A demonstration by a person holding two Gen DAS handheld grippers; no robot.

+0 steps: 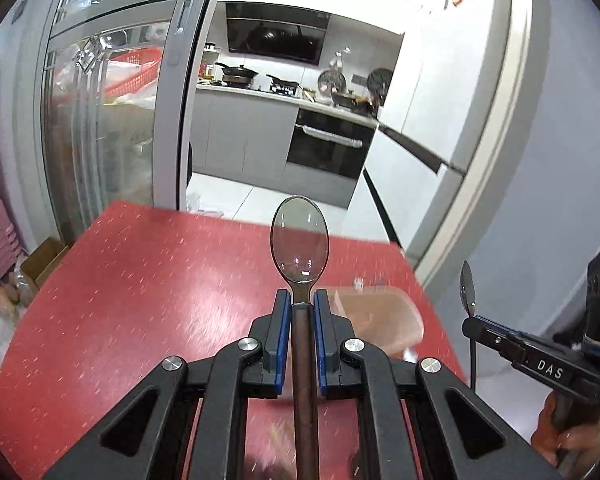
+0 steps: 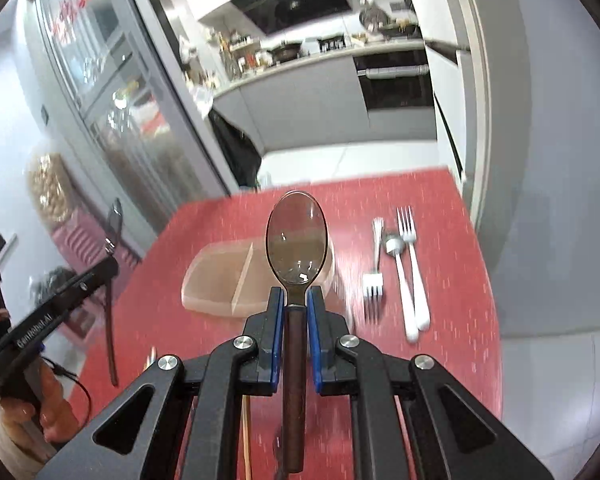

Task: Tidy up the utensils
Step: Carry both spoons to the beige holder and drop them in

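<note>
1. Divided tray (image 2: pixel 224 276) lies on the table (image 2: pixel 452 360), left of the forks (image 2: pixel 410 264).
2. Left spoon (image 1: pixel 300 240) sits between the left gripper (image 1: pixel 302 304) pads, above the table.
3. Right spoon (image 2: pixel 296 236) sits likewise in the right gripper (image 2: pixel 296 300), before the tray.

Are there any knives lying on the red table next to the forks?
No: beside the two forks on the red table lies only a white-handled spoon, no knife.

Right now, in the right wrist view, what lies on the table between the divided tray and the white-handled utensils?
One fork lies on the red table between the tray and white-handled utensils.
</note>
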